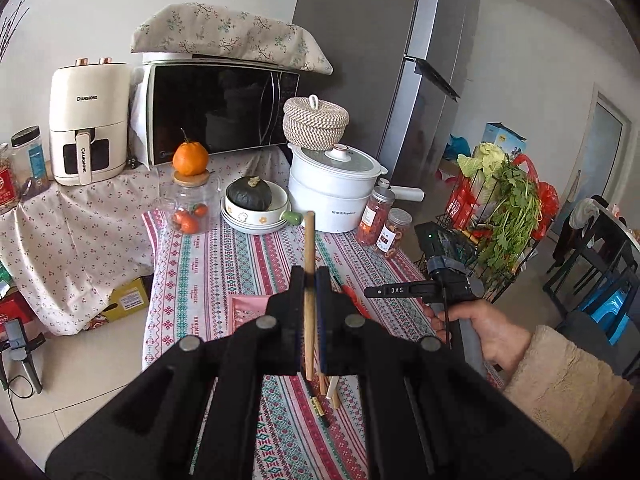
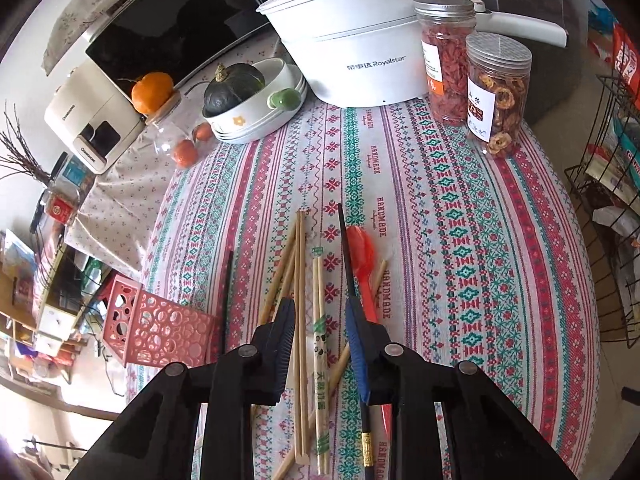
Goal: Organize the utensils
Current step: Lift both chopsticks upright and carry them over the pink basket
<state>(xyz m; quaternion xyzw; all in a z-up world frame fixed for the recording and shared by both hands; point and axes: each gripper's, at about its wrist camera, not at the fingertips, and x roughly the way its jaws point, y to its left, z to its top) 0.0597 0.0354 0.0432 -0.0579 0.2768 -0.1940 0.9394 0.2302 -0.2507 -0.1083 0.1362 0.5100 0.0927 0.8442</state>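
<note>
Patterned tablecloth (image 2: 460, 208) bears scattered chopsticks (image 2: 301, 320), pink basket (image 2: 160, 328) beside.

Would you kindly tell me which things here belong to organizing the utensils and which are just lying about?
Belonging: bare wooden chopsticks, paper-wrapped chopsticks, black gold-banded chopstick, orange plastic spoon, pink perforated plastic basket, wooden chopstick clamped in the left gripper.
Lying about: white electric pot, clear jars of dried fruit, dark green squash, round orange fruit.
</note>
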